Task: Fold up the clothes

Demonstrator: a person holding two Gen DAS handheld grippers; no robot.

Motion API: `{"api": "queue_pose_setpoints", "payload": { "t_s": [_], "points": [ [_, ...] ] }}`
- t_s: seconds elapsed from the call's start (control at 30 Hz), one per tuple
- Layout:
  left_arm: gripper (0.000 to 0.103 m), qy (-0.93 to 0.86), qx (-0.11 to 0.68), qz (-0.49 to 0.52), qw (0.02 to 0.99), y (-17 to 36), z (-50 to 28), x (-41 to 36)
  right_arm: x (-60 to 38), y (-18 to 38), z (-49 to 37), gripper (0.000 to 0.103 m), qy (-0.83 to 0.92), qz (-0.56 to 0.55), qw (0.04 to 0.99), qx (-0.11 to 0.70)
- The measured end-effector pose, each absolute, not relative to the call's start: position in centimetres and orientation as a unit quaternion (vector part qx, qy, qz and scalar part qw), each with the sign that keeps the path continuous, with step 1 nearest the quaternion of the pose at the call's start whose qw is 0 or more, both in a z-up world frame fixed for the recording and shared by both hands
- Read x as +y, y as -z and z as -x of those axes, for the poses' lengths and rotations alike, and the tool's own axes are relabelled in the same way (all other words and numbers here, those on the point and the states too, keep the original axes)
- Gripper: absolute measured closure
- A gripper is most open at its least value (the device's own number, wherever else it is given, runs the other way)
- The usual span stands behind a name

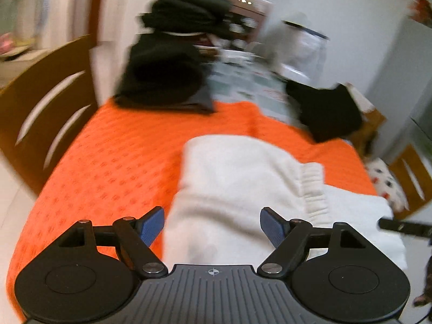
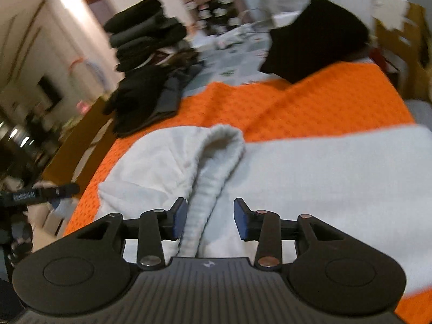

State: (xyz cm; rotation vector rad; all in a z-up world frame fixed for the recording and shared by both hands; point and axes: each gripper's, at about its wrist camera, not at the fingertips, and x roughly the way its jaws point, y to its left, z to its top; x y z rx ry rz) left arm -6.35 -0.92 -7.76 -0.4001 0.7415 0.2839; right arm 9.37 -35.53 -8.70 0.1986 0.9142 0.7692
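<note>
Right wrist view: the ribbed cuff lies between the spread jaws of the right gripper; the left gripper is also spread; only the cuff should be pinched, not the white garment under it

Left claw and right claw both gape, empty.

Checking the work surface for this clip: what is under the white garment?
The white garment lies on an orange patterned cloth, visible around it in both wrist views. Whatever lies beneath that cloth is covered. Both claws, left and right, are open above the garment.
</note>
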Motion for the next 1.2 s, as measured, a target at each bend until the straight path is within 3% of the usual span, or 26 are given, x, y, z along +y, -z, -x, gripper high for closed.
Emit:
{"api": "queue_pose_setpoints", "payload": {
  "t_s": [0.17, 0.4, 0.8, 1.03, 1.2],
  "points": [
    [0.025, -0.246, 0.344, 0.241, 0.873, 9.5, 10.4, -2.0, -35.2, 6.7, -13.2, 0.057, -0.431, -0.047, 0.793, 0.428],
    [0.037, -0.293, 0.321, 0.254, 0.864, 10.8, 14.3, -2.6, -29.7, 4.4, -16.9, 0.054, -0.514, 0.011, 0.75, 0.416],
    [0.037, -0.201, 0.339, 0.24, 0.887, 12.7, 10.9, 1.8, -17.7, 3.2, -19.3, 0.05, -0.575, 0.114, 0.709, 0.393],
    [0.052, -0.092, 0.355, 0.309, 0.877, 14.9, 9.3, 3.9, -10.6, 4.0, -21.3, 0.046, -0.597, 0.17, 0.68, 0.389],
    [0.053, -0.06, 0.359, 0.342, 0.866, 16.3, 8.7, 4.0, -5.3, 6.7, -22.9, 0.045, -0.609, 0.2, 0.652, 0.405]
  ]
}}
